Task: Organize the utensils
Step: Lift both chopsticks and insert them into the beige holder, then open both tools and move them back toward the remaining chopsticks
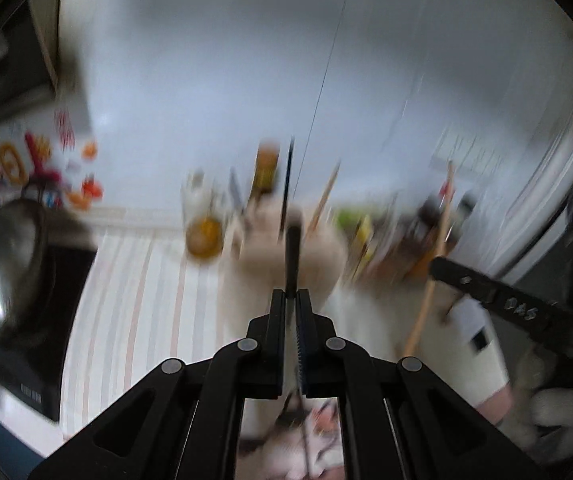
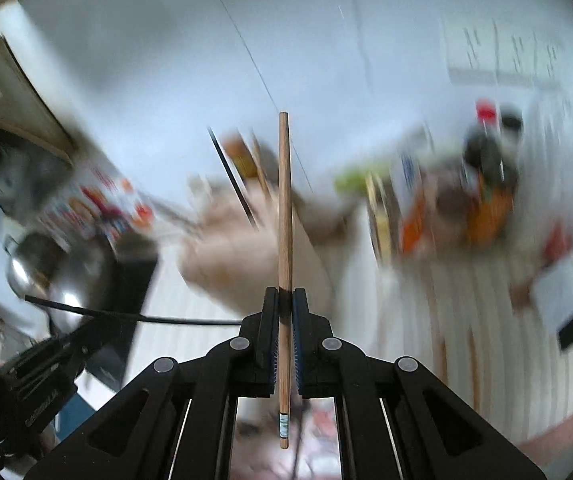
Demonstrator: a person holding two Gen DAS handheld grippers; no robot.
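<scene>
My left gripper is shut on a thin black utensil handle that sticks forward toward a beige utensil holder. The holder has several sticks and handles standing in it. My right gripper is shut on a wooden chopstick held upright, in front of the same beige holder. The right gripper and its chopstick also show at the right of the left wrist view. The left gripper with its black utensil shows at lower left of the right wrist view. Both views are motion-blurred.
A striped cloth covers the counter. A steel pot sits on a black cooktop at left. A jar and bottles stand along the white wall. A white card lies at right.
</scene>
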